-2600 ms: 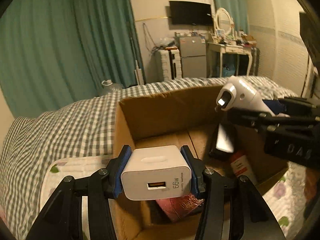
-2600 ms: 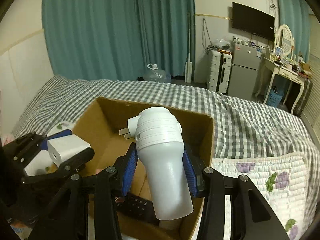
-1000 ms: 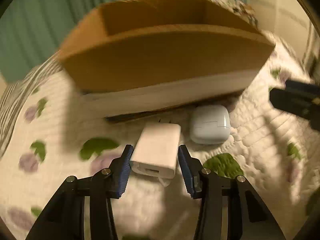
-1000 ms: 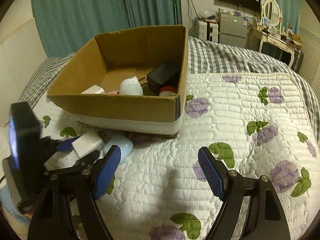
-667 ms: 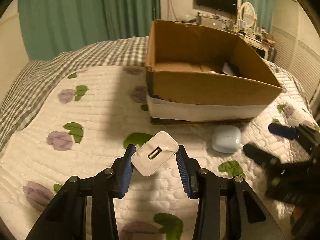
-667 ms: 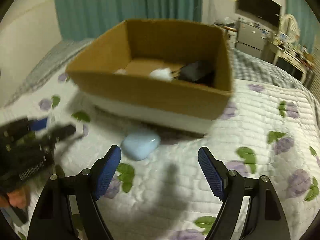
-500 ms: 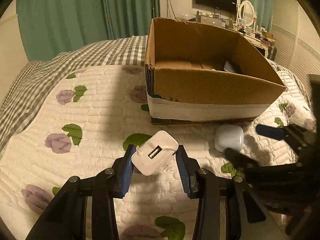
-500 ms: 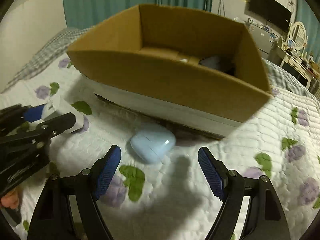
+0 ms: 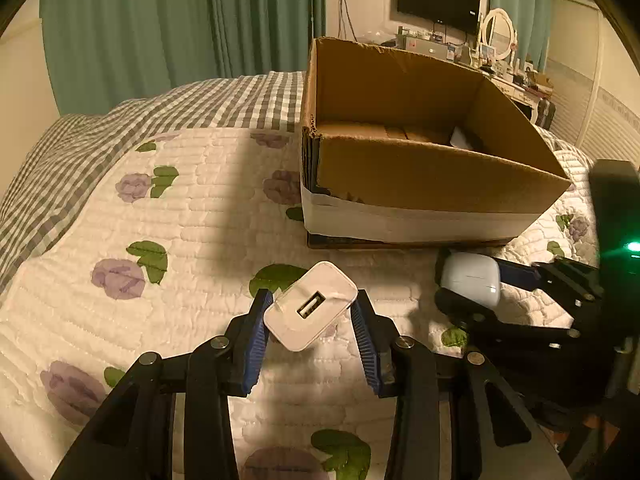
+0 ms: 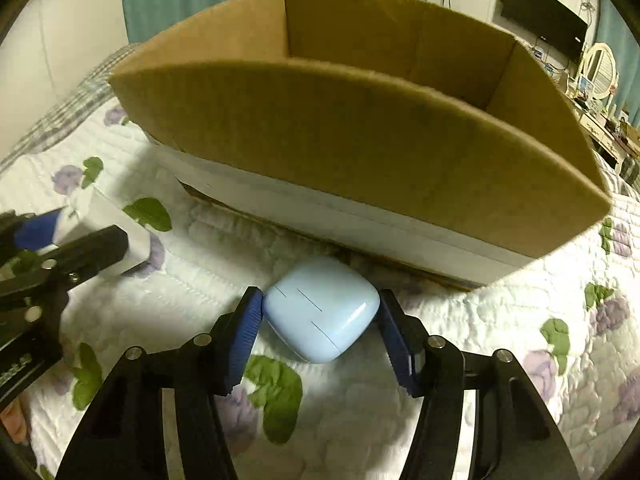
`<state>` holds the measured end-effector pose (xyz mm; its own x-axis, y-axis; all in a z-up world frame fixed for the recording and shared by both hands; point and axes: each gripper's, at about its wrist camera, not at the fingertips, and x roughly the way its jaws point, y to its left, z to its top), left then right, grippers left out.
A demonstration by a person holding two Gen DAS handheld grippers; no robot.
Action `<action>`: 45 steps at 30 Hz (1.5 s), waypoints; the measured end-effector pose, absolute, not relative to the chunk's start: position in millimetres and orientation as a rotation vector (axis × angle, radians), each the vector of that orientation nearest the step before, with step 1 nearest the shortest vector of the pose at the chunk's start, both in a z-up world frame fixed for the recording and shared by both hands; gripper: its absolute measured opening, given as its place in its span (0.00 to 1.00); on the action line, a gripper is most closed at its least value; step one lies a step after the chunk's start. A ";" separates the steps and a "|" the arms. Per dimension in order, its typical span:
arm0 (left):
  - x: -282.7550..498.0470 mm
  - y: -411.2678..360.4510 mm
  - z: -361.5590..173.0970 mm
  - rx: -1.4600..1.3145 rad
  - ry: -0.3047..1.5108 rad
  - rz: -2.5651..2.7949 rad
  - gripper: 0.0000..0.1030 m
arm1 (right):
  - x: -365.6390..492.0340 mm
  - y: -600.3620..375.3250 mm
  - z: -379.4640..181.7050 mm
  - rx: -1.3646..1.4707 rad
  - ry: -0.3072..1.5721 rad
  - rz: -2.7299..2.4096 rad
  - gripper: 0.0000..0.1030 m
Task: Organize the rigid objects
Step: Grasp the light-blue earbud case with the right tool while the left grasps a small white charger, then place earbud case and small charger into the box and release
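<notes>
Now: earbud case (image 10: 321,309) between the spread right tool (image 10: 320,330) pads (left tool (image 9: 312,322) gripping charger (image 9: 311,311)).

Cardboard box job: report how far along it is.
Done: at least one item lies in the cardboard box. In hand: the left gripper grips the white charger; the right gripper straddles the blue earbud case on the quilt. Left: both still need boxing.

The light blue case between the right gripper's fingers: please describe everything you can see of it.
The light blue case is a smooth, glossy, rounded plastic shell with a thin seam line, shut. It lies on the quilt just before the cardboard box. The right gripper has its blue pads on either side, closing; full contact is unclear.
</notes>
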<state>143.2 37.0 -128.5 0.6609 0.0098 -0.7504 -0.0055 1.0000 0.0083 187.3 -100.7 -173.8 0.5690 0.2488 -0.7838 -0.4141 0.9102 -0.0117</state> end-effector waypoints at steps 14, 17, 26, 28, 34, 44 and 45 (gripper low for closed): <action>93.5 27.8 -90.8 -0.039 0.786 -0.036 0.38 | 127.9 -132.7 -116.5 -0.095 0.784 0.411 0.56; 85.5 22.4 -70.9 -0.033 0.750 -0.052 0.38 | 117.5 -141.6 -100.2 -0.072 0.756 0.412 0.56; 106.0 0.6 3.2 0.015 0.615 -0.110 0.38 | 126.0 -169.6 -14.0 0.006 0.609 0.436 0.56; 122.6 -2.6 13.1 0.023 0.604 -0.116 0.35 | 138.6 -172.1 2.9 -0.009 0.571 0.424 0.56; 193.3 -4.2 17.6 0.013 0.600 -0.124 0.14 | 188.8 -174.6 23.6 -0.019 0.527 0.406 0.56; 279.4 -9.8 -48.4 0.064 0.737 -0.128 0.08 | 280.4 -155.8 -37.8 -0.055 0.647 0.408 0.56; 278.5 -8.9 -49.8 0.074 0.730 -0.128 0.08 | 284.5 -154.5 -43.7 -0.058 0.658 0.415 0.56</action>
<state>278.5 -8.9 -49.8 0.7377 -0.0910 -0.6689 0.1424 0.9896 0.0225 284.5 -154.5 -43.7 0.7124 0.3558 -0.6049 -0.3919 0.9167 0.0776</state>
